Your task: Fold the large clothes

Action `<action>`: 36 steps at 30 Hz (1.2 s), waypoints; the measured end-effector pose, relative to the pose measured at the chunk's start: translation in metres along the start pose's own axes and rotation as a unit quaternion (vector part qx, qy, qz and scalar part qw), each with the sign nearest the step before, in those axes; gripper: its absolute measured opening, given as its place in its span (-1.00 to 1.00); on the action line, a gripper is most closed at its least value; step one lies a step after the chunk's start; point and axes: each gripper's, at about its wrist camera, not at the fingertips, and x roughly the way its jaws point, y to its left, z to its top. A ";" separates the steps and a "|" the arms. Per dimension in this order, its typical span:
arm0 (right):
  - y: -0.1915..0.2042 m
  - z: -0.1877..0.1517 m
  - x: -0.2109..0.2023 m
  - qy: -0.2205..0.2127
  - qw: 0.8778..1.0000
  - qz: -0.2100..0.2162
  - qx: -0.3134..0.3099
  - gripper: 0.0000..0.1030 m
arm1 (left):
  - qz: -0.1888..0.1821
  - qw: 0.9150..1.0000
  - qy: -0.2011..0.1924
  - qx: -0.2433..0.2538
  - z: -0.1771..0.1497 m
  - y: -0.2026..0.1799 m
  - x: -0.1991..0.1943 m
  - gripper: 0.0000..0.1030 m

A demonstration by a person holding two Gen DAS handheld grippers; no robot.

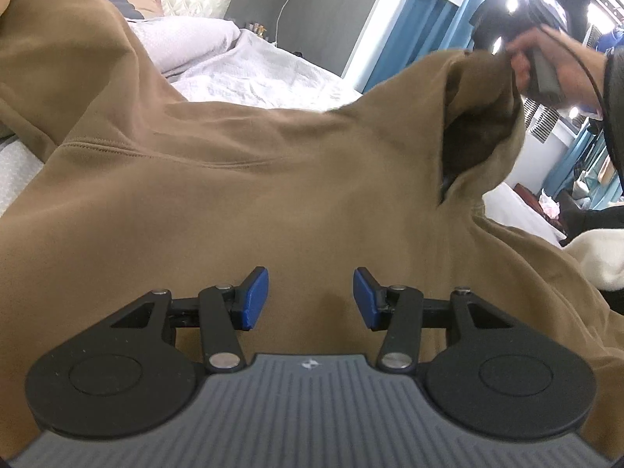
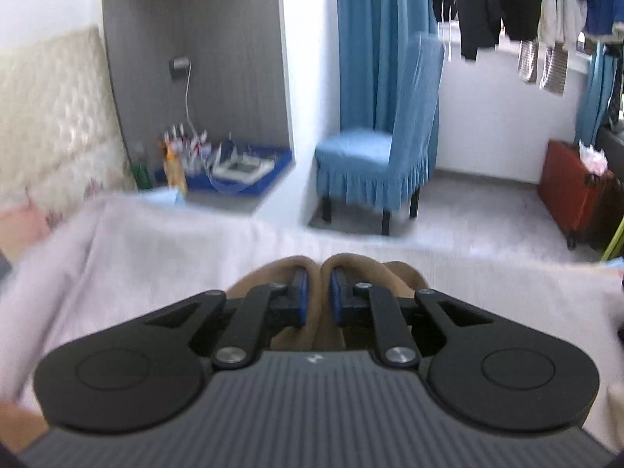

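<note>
Left tongs (image 1: 311,299) stand wide apart, the blue pads (image 1: 255,298) clear of each other with nothing between them. They hover just above the body of a brown sweatshirt (image 1: 234,195), which spreads across the white bed (image 1: 253,70) and fills most of the left wrist view. A seam line runs across the cloth ahead of the pads. At upper right, the person's right hand (image 1: 553,66) lifts one corner of the garment, so the fabric rises in a peak and shows a dark opening beneath. Judged from this, the raised corner is being carried over for a fold while the left tongs wait, free to pin or take the near edge.

Right tongs (image 2: 319,296), in the right wrist view, are nearly shut on a thick bunch of the brown sweatshirt; cloth bulges out around both pads. This tight grip keeps the heavy fabric from slipping while lifted. Beyond lie the bed surface, a blue-covered chair (image 2: 374,156), blue curtains (image 2: 370,39), hanging clothes (image 2: 507,0) and a red case (image 2: 573,191). The view is motion-blurred.
</note>
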 end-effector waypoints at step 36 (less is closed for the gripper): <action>-0.056 -0.090 0.043 0.056 0.998 0.006 0.022 0.48 | -0.009 0.999 -0.019 -0.024 0.001 0.005 0.013 0.05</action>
